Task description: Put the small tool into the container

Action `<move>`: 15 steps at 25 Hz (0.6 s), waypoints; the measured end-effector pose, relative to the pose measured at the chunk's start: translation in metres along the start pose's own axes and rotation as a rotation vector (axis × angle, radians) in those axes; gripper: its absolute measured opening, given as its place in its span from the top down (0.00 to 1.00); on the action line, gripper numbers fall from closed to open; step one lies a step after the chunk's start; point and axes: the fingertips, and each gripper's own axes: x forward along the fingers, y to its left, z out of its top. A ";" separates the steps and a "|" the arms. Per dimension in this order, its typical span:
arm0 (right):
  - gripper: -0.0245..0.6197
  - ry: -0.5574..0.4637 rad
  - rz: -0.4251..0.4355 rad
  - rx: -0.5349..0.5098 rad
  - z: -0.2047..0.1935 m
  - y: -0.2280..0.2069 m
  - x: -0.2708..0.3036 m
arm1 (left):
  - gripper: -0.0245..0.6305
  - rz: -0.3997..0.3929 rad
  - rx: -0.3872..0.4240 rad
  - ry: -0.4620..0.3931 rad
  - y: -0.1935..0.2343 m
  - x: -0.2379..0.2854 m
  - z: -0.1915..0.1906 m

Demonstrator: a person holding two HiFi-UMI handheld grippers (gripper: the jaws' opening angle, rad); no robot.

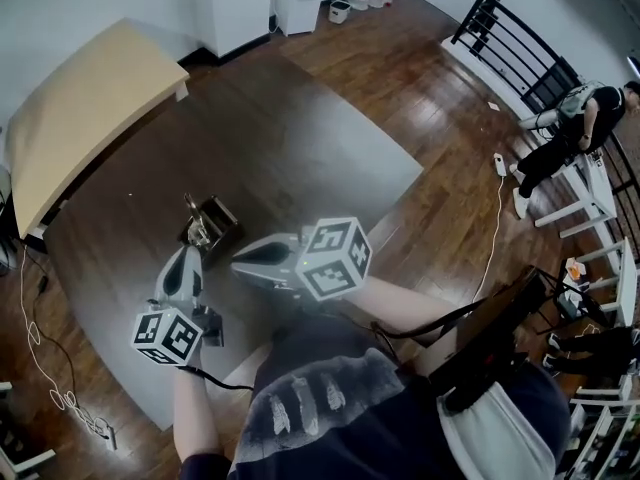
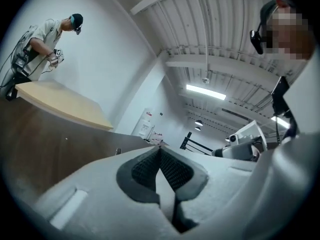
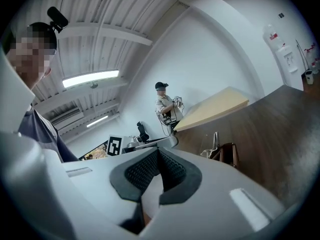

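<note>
The task looks all but done. The brown container (image 1: 218, 220) stands on the dark tabletop (image 1: 330, 138), clear of every edge and nearer the left end than the right. A slim metal piece rises out of it. I take this for the small tool (image 3: 215, 143), standing in the container and leaning on its rim, though it is too small in either view to be sure how it sits.

The left tool (image 2: 161, 151) has its pads pressed together with nothing between them, and it hangs near the container without touching it. The right tool (image 3: 158, 153) is likewise closed on nothing, and it points toward the container from beside the left one.

With neither carrying anything, I judge that little is left beyond checking that the piece rests fully inside and drawing both hands back from the tabletop.
</note>
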 end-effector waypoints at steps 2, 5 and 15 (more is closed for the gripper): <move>0.96 -0.004 0.001 -0.013 0.003 0.004 0.002 | 0.96 -0.040 0.029 0.013 -0.006 0.001 0.003; 0.96 0.008 -0.003 -0.049 -0.002 0.009 0.016 | 0.96 -0.074 0.048 0.059 -0.002 0.000 -0.006; 0.96 -0.017 -0.038 -0.099 -0.018 0.013 0.009 | 0.96 -0.198 -0.014 0.096 -0.021 0.004 -0.028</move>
